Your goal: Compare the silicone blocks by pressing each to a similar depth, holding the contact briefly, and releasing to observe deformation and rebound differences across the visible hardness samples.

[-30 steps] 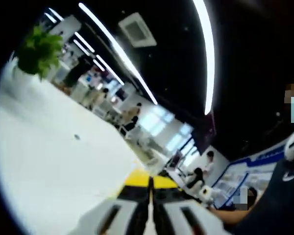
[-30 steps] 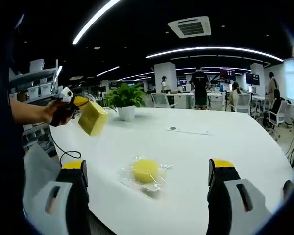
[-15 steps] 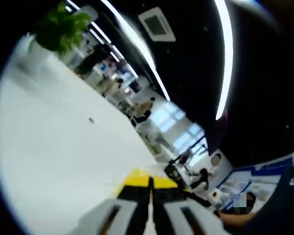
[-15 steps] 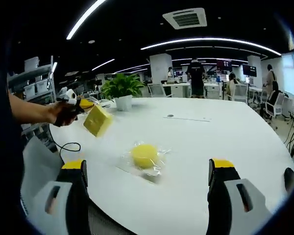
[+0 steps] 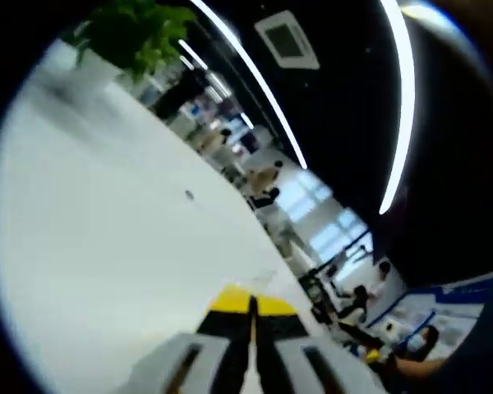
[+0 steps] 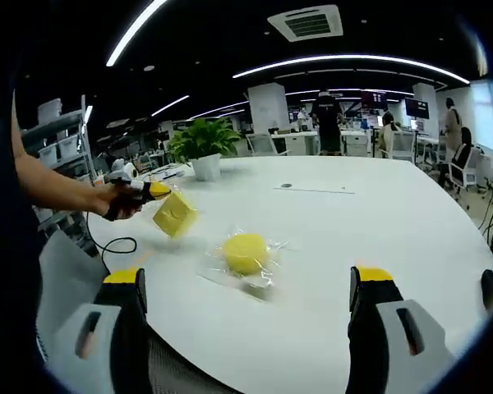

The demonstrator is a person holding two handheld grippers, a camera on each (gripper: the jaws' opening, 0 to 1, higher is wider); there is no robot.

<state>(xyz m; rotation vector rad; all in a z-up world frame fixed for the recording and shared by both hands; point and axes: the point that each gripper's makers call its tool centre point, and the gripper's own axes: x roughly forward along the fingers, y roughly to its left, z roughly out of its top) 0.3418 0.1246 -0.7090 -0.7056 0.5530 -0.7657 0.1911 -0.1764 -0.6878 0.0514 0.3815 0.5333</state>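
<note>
Right gripper view looks across a white tabletop (image 6: 378,222) with the right tool (image 6: 246,328) low in the foreground, its two yellow-tipped jaws standing wide apart and holding nothing. Between those jaws and a little beyond them lies a round yellow silicone block (image 6: 246,252) on a crinkled clear wrapper (image 6: 267,267), resting flat on the tabletop. Just left of the round block, the left tool (image 6: 152,190) comes in from the left in a person's hand (image 6: 119,201), and a square yellow silicone block (image 6: 174,215) sits clamped at its tip, tilted and raised just above the tabletop; the square block is near the round block but not touching it. A black cable (image 6: 115,246) curls on the tabletop below the hand. Beyond the round block, toward the far edge of the tabletop, stands a potted plant (image 6: 202,148) in a white pot. Past the tabletop, people stand among desks and chairs.

Left gripper view is blurred and steeply tilted. The left tool's (image 5: 252,305) yellow-tipped jaws rise from the bottom with only a thin dark line between them; the clamped block itself cannot be made out here. The white tabletop (image 5: 99,230) sweeps away from the jaws to the potted plant (image 5: 135,33) at its far end
</note>
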